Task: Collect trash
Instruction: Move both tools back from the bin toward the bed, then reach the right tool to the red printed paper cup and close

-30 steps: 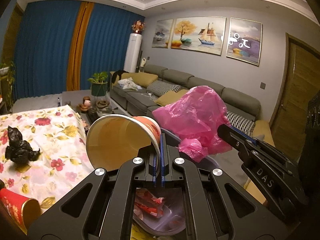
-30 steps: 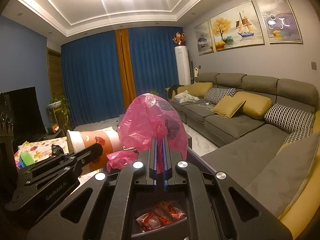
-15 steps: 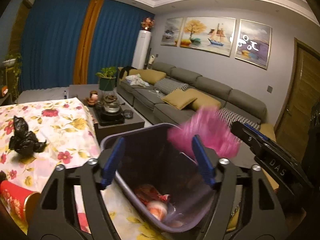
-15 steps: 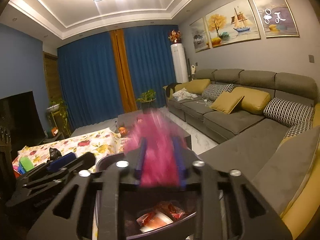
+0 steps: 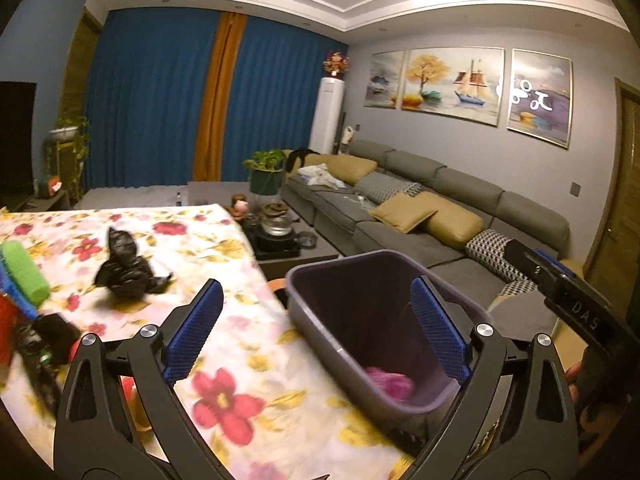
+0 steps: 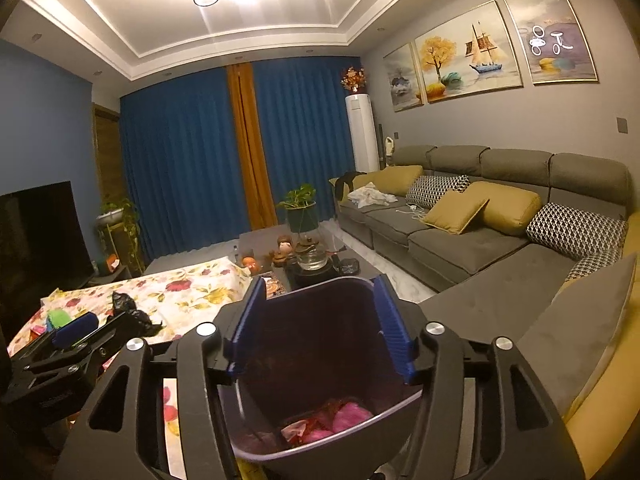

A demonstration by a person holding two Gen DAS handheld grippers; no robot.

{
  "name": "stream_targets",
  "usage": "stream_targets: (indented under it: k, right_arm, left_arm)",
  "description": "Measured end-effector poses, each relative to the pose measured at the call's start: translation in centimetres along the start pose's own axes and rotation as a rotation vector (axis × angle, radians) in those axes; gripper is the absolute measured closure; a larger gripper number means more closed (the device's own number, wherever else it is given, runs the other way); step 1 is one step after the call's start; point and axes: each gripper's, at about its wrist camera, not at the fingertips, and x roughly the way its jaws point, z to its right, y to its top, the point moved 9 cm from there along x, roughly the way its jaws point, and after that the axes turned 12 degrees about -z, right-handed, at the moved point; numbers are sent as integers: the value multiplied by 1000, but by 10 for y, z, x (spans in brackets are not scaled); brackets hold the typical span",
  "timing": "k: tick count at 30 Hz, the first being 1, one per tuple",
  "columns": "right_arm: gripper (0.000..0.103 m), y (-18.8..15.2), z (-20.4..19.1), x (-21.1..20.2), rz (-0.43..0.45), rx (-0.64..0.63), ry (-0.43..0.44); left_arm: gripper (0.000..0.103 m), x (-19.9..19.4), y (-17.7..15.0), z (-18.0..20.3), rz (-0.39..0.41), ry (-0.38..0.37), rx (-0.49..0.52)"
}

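Note:
The purple-grey trash bin [image 5: 352, 292] stands at the edge of the floral-cloth table [image 5: 224, 240]. A pink plastic bag [image 5: 390, 384] lies at its bottom among red wrappers. My left gripper [image 5: 316, 330] hangs over the bin's near left rim and the cloth, its jaws opening wide with nothing held. In the right wrist view my right gripper [image 6: 320, 328] hovers over the bin [image 6: 320, 456], jaws opening, the pink bag [image 6: 352, 414] lying loose below them. A crumpled black bag [image 5: 124, 272] rests on the cloth to the left.
A green roll [image 5: 24, 268], a red cup [image 5: 6, 336] and dark scraps lie at the table's left end. A low tea table [image 5: 288, 244] with a glass kettle stands behind, and the grey sofa [image 6: 460, 240] runs along the right. The right gripper's finger [image 5: 536, 264] juts in beside the bin.
The left gripper let go of the paper cup and the right one let go of the pink bag; both dropped into the bin. The left gripper then swung left toward the table.

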Motion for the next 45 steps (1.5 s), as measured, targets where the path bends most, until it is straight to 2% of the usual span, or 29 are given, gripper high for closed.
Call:
stream_targets:
  k: [11, 16, 25, 35, 39, 45]
  right_arm:
    - [43, -22, -58, -10, -29, -62, 86]
    - [43, -35, -90, -9, -56, -90, 131]
    - [43, -69, -162, 8, -130, -172, 196]
    - [43, -112, -224, 46, -271, -230, 258]
    - [43, -122, -236, 58, -323, -232, 283]
    - [51, -136, -252, 74, -392, -245, 306]
  left_arm:
    - [10, -57, -23, -67, 32, 153, -67]
    - [10, -82, -38, -109, 38, 252, -103]
    - [10, -126, -63, -186, 55, 377, -197]
    - [10, -156, -77, -224, 80, 443, -254]
    - [10, -164, -76, -233, 100, 475, -255]
    - [10, -165, -78, -244, 115, 520, -262]
